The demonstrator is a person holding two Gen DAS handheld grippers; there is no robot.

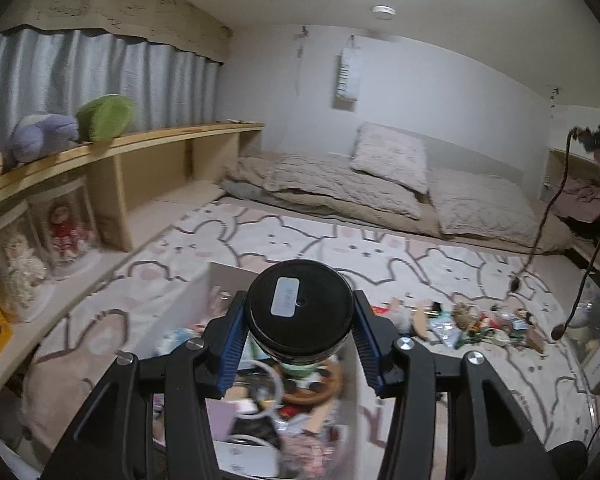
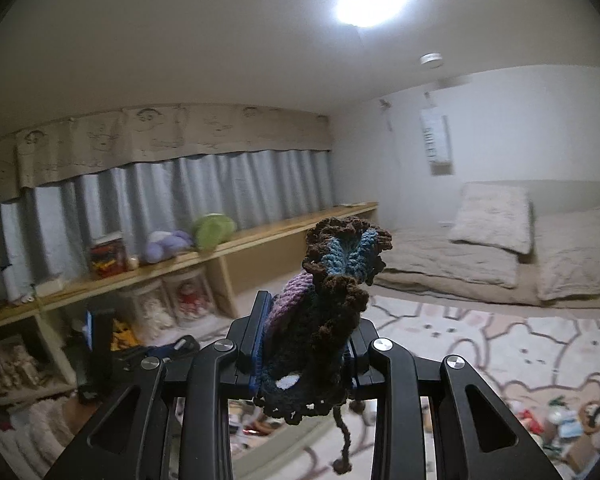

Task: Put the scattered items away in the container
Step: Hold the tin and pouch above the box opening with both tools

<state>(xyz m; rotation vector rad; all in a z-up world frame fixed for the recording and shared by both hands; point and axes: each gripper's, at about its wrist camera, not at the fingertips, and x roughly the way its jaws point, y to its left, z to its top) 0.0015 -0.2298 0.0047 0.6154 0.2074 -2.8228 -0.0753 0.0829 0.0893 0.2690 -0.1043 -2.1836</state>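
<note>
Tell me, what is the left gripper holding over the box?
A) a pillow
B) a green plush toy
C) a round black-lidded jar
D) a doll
C: the left gripper is closed on a jar with a round black lid, above the white box of odds and ends.

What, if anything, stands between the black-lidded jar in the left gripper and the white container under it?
Nothing visible. The left gripper holds the black-lidded jar clear above the open white container, which has no lid on it. The container is already crowded with items, so the jar would land on top of them.
</note>
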